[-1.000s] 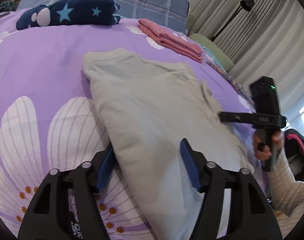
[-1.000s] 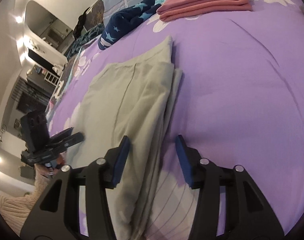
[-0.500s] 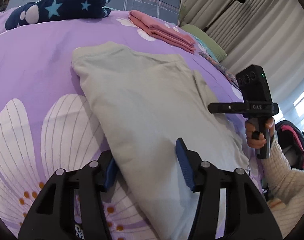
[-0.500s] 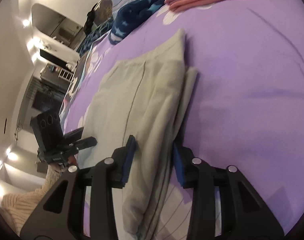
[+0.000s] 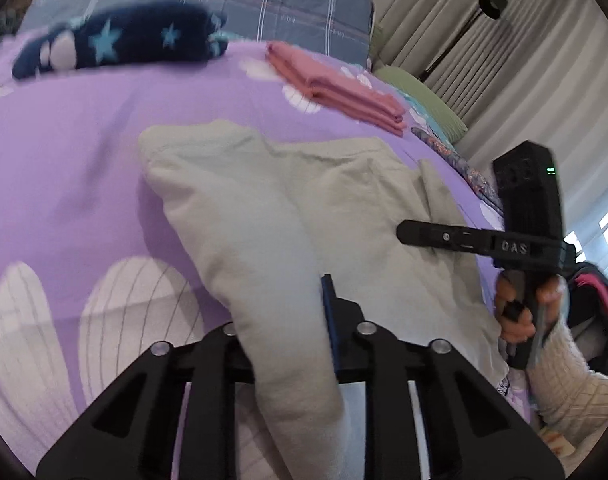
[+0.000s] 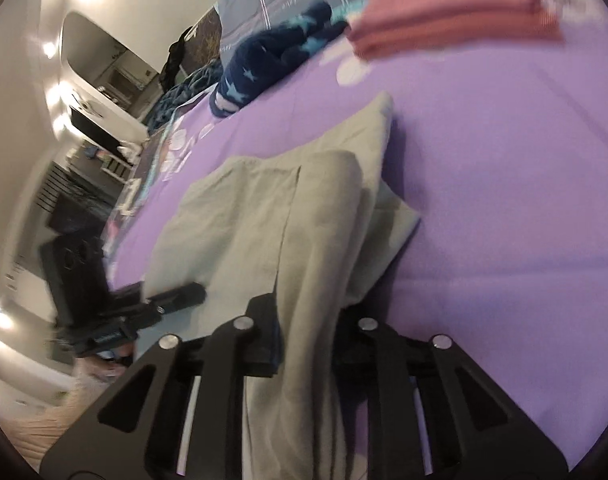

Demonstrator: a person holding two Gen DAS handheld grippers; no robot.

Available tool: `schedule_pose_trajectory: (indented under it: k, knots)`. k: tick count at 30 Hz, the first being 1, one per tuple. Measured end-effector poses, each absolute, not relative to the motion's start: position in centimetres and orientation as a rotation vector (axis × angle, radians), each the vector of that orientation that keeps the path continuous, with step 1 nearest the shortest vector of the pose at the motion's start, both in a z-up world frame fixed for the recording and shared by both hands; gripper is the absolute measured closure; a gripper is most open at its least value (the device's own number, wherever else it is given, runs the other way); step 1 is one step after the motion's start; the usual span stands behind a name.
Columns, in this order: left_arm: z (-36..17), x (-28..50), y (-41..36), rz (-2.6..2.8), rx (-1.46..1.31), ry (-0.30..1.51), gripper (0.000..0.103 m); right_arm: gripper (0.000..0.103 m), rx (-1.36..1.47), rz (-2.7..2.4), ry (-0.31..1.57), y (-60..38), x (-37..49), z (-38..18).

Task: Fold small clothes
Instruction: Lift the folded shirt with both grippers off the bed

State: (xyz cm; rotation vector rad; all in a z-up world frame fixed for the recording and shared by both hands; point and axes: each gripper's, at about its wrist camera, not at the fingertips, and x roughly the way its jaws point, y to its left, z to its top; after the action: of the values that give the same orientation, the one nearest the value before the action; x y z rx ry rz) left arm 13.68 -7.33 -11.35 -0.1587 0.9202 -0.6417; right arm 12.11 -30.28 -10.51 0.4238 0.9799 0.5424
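- Left wrist view: the left gripper (image 5: 288, 320) is clamped on the near edge of the pale grey-green garment (image 5: 304, 208); a thick fold of cloth fills the space between its fingers, and only the blue pad of the right-hand finger (image 5: 328, 320) shows.
- From that pinch the garment spreads ahead of the left gripper and off to its right across the purple flowered bedspread (image 5: 64, 152), with a seam ridge running through its far half.
- To the right of the left gripper, the right gripper (image 5: 407, 236) shows side-on, its black finger lying over the garment's right edge, with a hand (image 5: 515, 312) in a cream knit sleeve on the handle.
- Far ahead lie a folded pink stack (image 5: 335, 88) and, left of it, a navy star-patterned piece (image 5: 120, 44), both well apart from the garment.
- Right wrist view: the right gripper (image 6: 304, 328) is closed on the garment (image 6: 272, 216) too, with layered cloth bunched between its fingers and draping toward the camera.
- The garment stretches ahead and to the left of the right gripper, its stacked layers stepping down onto the bedspread (image 6: 503, 200) on the right.
- At the left, the left gripper (image 6: 184, 294) shows blurred, touching the garment's left edge.
- Far ahead sit the pink stack (image 6: 455, 24) and the navy piece (image 6: 272, 60).
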Motion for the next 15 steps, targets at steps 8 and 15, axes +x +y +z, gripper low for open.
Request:
schedule_pose_trajectory:
  k: [8, 15]
  knots:
    - [-1.8, 11.5, -9.9, -0.680, -0.032, 0.681, 0.084, 0.088, 0.214, 0.448, 0.623, -30.1, 6.0, 0.4]
    - [8.0, 15.1, -16.3, -0.702, 0.129, 0.493, 0.084, 0.088, 0.240, 0.323, 0.452, -34.5, 7.6, 9.4]
